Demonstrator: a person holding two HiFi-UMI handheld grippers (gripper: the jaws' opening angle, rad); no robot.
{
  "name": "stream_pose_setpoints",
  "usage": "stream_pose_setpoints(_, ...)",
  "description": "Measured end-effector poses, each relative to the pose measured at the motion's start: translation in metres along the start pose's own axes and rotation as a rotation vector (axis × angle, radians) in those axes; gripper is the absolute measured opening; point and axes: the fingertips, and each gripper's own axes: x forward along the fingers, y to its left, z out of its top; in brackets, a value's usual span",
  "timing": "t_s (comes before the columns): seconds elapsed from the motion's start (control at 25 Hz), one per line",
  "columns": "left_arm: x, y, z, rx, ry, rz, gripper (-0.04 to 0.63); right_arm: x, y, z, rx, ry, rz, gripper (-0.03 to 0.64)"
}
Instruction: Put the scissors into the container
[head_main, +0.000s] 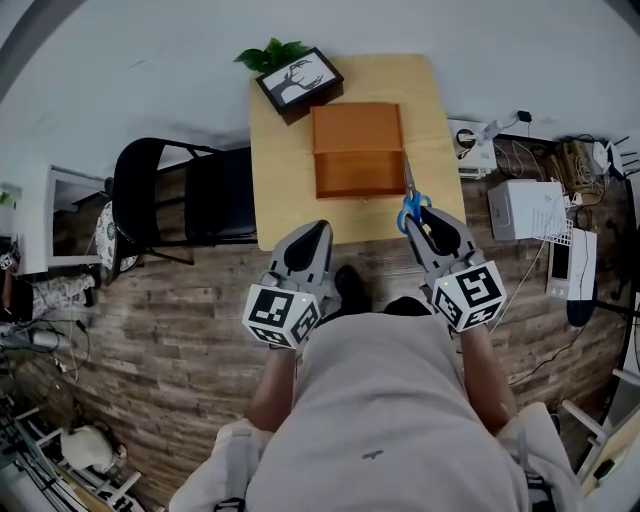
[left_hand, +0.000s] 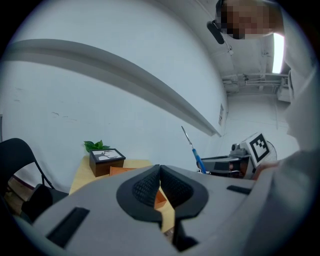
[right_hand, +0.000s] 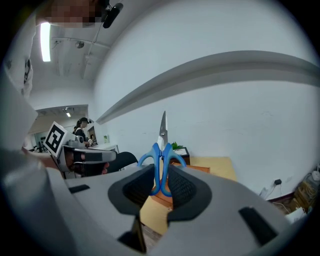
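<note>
Blue-handled scissors (head_main: 411, 200) are held by their handles in my right gripper (head_main: 425, 228), blades pointing away over the table's right side. In the right gripper view the scissors (right_hand: 161, 160) stand upright between the pads, blades closed. The orange wooden container (head_main: 358, 150) lies open in the middle of the small wooden table (head_main: 275, 205), just left of the scissors. My left gripper (head_main: 307, 243) is shut with nothing in it, hanging off the table's near edge. In the left gripper view its jaws (left_hand: 160, 186) meet, and the scissors (left_hand: 193, 149) show to the right.
A dark framed picture (head_main: 298, 81) with a green plant (head_main: 270, 54) behind it stands at the table's far left corner. A black chair (head_main: 180, 195) stands left of the table. A white box (head_main: 527, 208), cables and devices lie on the floor to the right.
</note>
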Motion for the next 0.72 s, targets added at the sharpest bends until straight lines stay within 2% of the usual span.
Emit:
stream_pose_setpoints(0.44,0.001,0.028,-0.009,-0.035,0.034,-0.025,0.006,0.028,0.013,-0.012,-0.033,0.071,-0.015,0.083)
stream_pose_setpoints(0.72,0.004,0.040,-0.016,-0.065,0.045,0.000,0.006,0.043,0.012,-0.016,-0.067,0.111,0.019,0.083)
